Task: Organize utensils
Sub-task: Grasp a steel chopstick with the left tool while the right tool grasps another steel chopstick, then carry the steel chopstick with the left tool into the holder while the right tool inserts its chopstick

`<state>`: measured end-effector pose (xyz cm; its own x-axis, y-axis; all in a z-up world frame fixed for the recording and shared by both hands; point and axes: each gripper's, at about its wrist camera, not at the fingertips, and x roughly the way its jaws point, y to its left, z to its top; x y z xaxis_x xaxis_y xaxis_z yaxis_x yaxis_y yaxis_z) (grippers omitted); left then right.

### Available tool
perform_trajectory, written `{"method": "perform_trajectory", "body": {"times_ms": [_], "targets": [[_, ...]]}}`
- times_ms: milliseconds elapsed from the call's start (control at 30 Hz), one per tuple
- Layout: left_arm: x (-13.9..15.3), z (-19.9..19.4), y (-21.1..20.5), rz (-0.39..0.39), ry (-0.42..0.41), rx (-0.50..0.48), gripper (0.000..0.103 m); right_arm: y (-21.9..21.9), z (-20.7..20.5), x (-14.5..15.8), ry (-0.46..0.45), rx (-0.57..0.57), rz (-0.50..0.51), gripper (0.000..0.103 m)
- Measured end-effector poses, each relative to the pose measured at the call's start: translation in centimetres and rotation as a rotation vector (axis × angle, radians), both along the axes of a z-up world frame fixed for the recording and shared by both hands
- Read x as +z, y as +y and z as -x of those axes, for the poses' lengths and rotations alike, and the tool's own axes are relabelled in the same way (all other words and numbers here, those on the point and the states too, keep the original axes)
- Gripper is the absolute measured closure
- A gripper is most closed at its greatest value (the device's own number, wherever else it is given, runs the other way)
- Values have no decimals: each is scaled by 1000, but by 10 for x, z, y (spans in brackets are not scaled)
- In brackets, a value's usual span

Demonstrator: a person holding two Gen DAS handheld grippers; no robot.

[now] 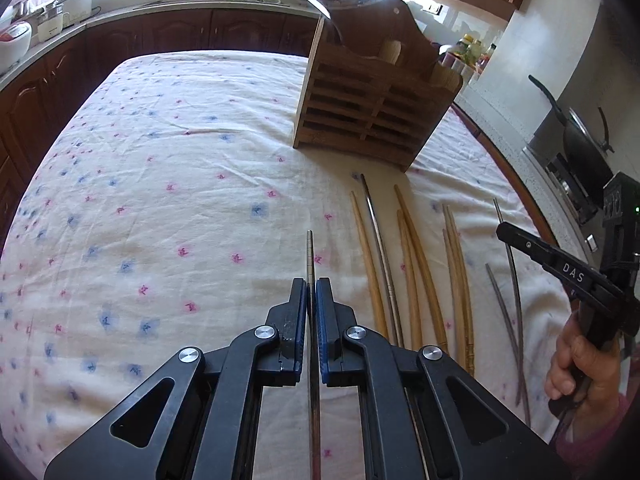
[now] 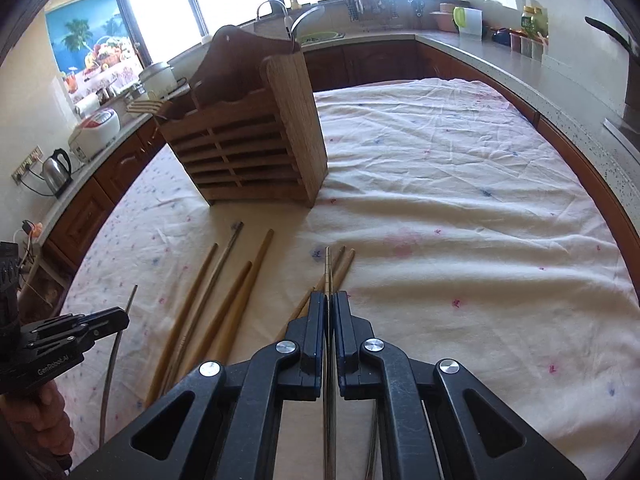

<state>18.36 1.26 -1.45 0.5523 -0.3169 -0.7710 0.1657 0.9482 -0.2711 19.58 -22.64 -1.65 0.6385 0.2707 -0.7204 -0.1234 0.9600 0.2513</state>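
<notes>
My left gripper (image 1: 311,285) is shut on a thin metal chopstick (image 1: 309,250) that sticks out past the pads over the flowered cloth. My right gripper (image 2: 329,297) is shut on another metal chopstick (image 2: 328,266). Each gripper also shows at the edge of the other view: the right gripper (image 1: 505,233) and the left gripper (image 2: 122,316). Several wooden chopsticks (image 1: 412,240) (image 2: 236,304) and a few metal ones (image 1: 380,236) lie side by side on the cloth between the grippers. Behind them stands a slatted wooden utensil holder (image 1: 372,100) (image 2: 248,144) with pale chopsticks (image 1: 390,50) in it.
The table's flowered cloth (image 1: 160,160) stretches left of the holder and, in the right wrist view, to its right (image 2: 460,200). Dark wooden cabinets and a counter ring the table. A black pan (image 1: 580,140) sits on the stove; a kettle (image 2: 58,168) and a rice cooker (image 2: 96,130) stand on the counter.
</notes>
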Motion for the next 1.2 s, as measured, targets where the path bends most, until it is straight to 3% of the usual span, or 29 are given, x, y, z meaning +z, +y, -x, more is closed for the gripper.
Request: {"method": "perform_trajectory", "body": {"times_ms": [267, 567, 1200], "targets": [[52, 21, 17, 82, -114, 7, 99, -9, 33, 50, -117, -15, -92, 98], [94, 35, 28, 145, -217, 6, 99, -10, 53, 103, -265, -20, -114, 98], [122, 22, 29, 155, -300, 23, 99, -6, 45, 125, -340, -15, -150, 98]]}}
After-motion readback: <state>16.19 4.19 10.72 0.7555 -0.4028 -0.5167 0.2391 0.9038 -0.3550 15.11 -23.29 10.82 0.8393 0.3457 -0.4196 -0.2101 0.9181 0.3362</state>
